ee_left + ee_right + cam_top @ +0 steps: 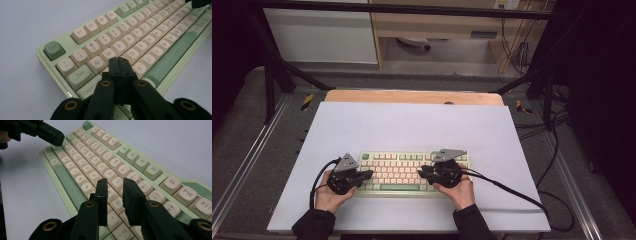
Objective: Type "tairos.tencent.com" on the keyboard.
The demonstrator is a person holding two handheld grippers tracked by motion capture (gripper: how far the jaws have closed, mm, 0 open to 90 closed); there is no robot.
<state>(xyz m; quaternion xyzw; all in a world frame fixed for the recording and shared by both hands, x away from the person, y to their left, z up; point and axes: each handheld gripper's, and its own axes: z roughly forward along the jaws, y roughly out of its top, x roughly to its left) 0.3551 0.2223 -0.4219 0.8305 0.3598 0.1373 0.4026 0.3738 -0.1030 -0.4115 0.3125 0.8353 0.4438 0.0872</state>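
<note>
A pale green keyboard [394, 172] with cream keycaps lies on the white sheet, near its front edge. My left gripper [366, 175] hovers over the keyboard's left end. In the left gripper view its jaws [118, 60] are shut with nothing in them, just above the keys near W and S. Over the right half of the keyboard [82, 152] my right gripper [422, 172] hangs, pointing left. Its jaws [115, 183] stand a little apart over the keys near K and I, holding nothing. The left gripper [55, 138] also appears at the top left of the right gripper view.
The white sheet [412, 125] covers most of a wooden table [412, 96]. A black cable [512, 192] trails off the sheet's right side from the right gripper. Black frame bars and more cables stand around the table.
</note>
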